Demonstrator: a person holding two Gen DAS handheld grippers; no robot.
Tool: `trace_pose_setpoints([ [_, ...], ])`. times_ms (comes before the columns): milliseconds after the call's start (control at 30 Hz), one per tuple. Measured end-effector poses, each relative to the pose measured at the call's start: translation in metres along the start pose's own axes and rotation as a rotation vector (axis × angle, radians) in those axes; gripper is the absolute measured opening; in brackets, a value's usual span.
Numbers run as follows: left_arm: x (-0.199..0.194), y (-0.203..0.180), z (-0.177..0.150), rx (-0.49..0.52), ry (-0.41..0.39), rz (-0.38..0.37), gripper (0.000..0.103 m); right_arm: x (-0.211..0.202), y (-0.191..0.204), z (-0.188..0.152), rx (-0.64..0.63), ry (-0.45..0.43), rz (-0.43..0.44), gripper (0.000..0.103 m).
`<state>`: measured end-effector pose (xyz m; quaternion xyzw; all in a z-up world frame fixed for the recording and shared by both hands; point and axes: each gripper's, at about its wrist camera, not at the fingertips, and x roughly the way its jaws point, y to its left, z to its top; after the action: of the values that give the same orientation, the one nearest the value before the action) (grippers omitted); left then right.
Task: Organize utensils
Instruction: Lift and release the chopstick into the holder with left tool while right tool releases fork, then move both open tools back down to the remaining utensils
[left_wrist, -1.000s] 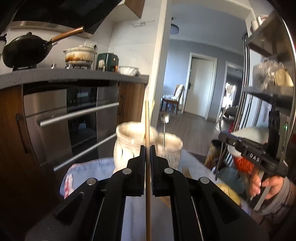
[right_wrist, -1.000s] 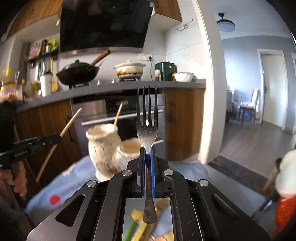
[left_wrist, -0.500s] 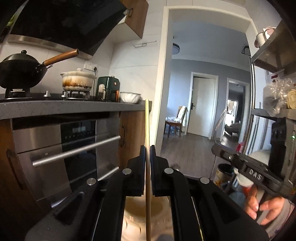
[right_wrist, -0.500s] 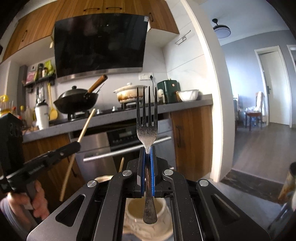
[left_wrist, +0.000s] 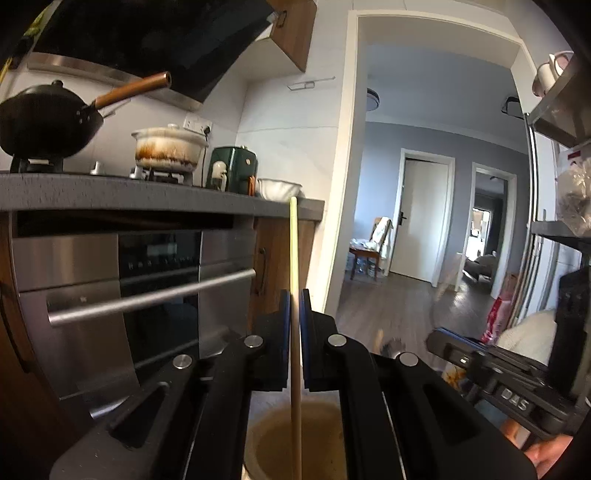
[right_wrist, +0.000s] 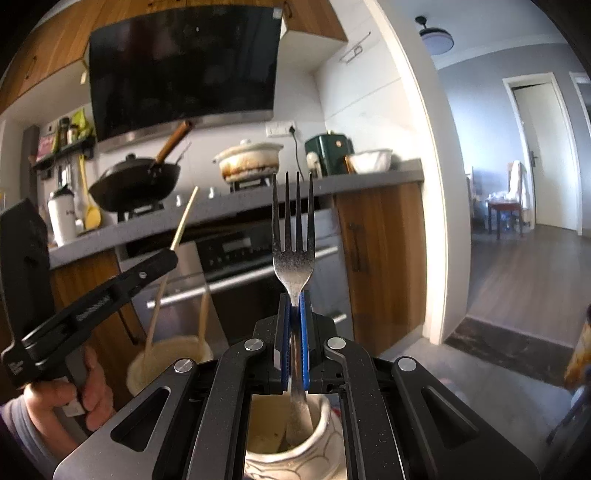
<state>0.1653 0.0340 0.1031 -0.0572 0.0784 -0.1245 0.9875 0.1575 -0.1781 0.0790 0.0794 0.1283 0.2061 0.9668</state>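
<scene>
In the left wrist view, the left gripper (left_wrist: 294, 310) has its jaws pressed together on a chopstick (left_wrist: 294, 266), which stands upright between the pads: its pale tip rises well above the jaws and its lower end reaches down into the mouth of a cream jar (left_wrist: 295, 439) directly below the jaws. To the right of the jaws and lower, the black body of the right gripper (left_wrist: 491, 373) shows, with part of the hand that holds it at the bottom right edge. Beyond the jaws, up and to the left, stands a steel oven (left_wrist: 147, 291) under a grey counter. In the right wrist view, the right gripper (right_wrist: 294, 321) is clamped on a metal fork (right_wrist: 293, 236) at its neck, with the tines pointing straight up above the jaws and the handle running down between the blue pads into a white patterned jar (right_wrist: 295, 435) just below them. To the left of the jaws, the left gripper (right_wrist: 162, 260) holds its chopstick (right_wrist: 181, 225) tilted, its lower end in a second cream jar (right_wrist: 168, 360), where another wooden stick (right_wrist: 203, 314) also stands. The left hand (right_wrist: 70, 398) grips the handle at the lower left.
</scene>
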Motion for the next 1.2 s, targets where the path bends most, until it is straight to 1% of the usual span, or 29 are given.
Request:
trace_pose_setpoints([
  [100,-0.011,-0.003,-0.012,0.026,0.023,0.007,0.005,0.003,-0.001,-0.007,-0.003,0.03,0.0,0.006],
  [167,-0.019,-0.004,-0.016,0.022,0.033,0.004,0.005,0.003,-0.001,-0.013,-0.011,0.049,-0.003,0.006],
  [233,-0.027,-0.005,-0.022,0.023,0.058,0.007,0.005,0.003,0.0,-0.018,-0.018,0.069,-0.005,0.006],
  [300,-0.033,-0.008,-0.028,0.043,0.09,0.027,0.005,0.003,-0.001,-0.022,-0.015,0.081,-0.009,0.006],
  [400,-0.034,-0.008,-0.039,0.046,0.153,0.032,0.005,0.006,0.001,-0.025,-0.01,0.1,-0.018,0.006],
  [467,-0.033,-0.008,-0.045,0.048,0.174,0.031,0.005,0.008,0.002,-0.027,-0.012,0.106,-0.025,0.006],
  [567,-0.035,-0.011,-0.046,0.072,0.177,0.037,0.005,0.011,0.002,-0.029,-0.01,0.122,-0.031,0.006],
  [700,-0.033,-0.012,-0.043,0.071,0.179,0.036,0.007,0.016,0.0,-0.031,-0.005,0.139,-0.038,0.006],
  [733,-0.034,-0.013,-0.042,0.07,0.179,0.04,0.01,0.016,-0.001,-0.031,-0.002,0.141,-0.042,0.006],
  [767,-0.033,-0.012,-0.041,0.067,0.178,0.04,0.018,0.016,-0.003,-0.031,0.008,0.142,-0.041,0.006],
  [800,-0.034,-0.013,-0.04,0.063,0.174,0.041,0.021,0.016,-0.005,-0.031,0.016,0.145,-0.035,0.006],
  [833,-0.035,-0.013,-0.039,0.062,0.169,0.045,0.028,0.016,-0.006,-0.031,0.021,0.145,-0.034,0.006],
  [867,-0.036,-0.013,-0.038,0.063,0.163,0.046,0.031,0.016,-0.007,-0.03,0.023,0.143,-0.035,0.006],
  [900,-0.038,-0.014,-0.037,0.066,0.158,0.045,0.031,0.015,-0.007,-0.03,0.023,0.142,-0.035,0.006],
  [933,-0.039,-0.015,-0.036,0.069,0.159,0.048,0.032,0.014,-0.008,-0.029,0.026,0.138,-0.032,0.01],
  [967,-0.04,-0.016,-0.036,0.071,0.161,0.049,0.036,0.012,-0.009,-0.028,0.03,0.13,-0.035,0.011],
  [1000,-0.042,-0.017,-0.035,0.073,0.16,0.05,0.041,0.011,-0.01,-0.027,0.034,0.128,-0.034,0.016],
  [1033,-0.045,-0.018,-0.035,0.076,0.156,0.057,0.054,0.008,-0.011,-0.026,0.04,0.126,-0.032,0.025],
  [1067,-0.046,-0.018,-0.034,0.078,0.152,0.061,0.069,0.006,-0.012,-0.025,0.045,0.121,-0.032,0.03],
  [1100,-0.051,-0.02,-0.034,0.086,0.144,0.061,0.074,0.003,-0.013,-0.023,0.05,0.112,-0.031,0.038],
  [1133,-0.054,-0.021,-0.033,0.093,0.139,0.059,0.083,-0.001,-0.014,-0.021,0.052,0.101,-0.032,0.043],
  [1167,-0.058,-0.023,-0.033,0.102,0.136,0.057,0.094,-0.004,-0.014,-0.02,0.05,0.095,-0.033,0.044],
  [1200,-0.062,-0.025,-0.032,0.112,0.134,0.057,0.099,-0.008,-0.014,-0.018,0.048,0.086,-0.034,0.049],
])
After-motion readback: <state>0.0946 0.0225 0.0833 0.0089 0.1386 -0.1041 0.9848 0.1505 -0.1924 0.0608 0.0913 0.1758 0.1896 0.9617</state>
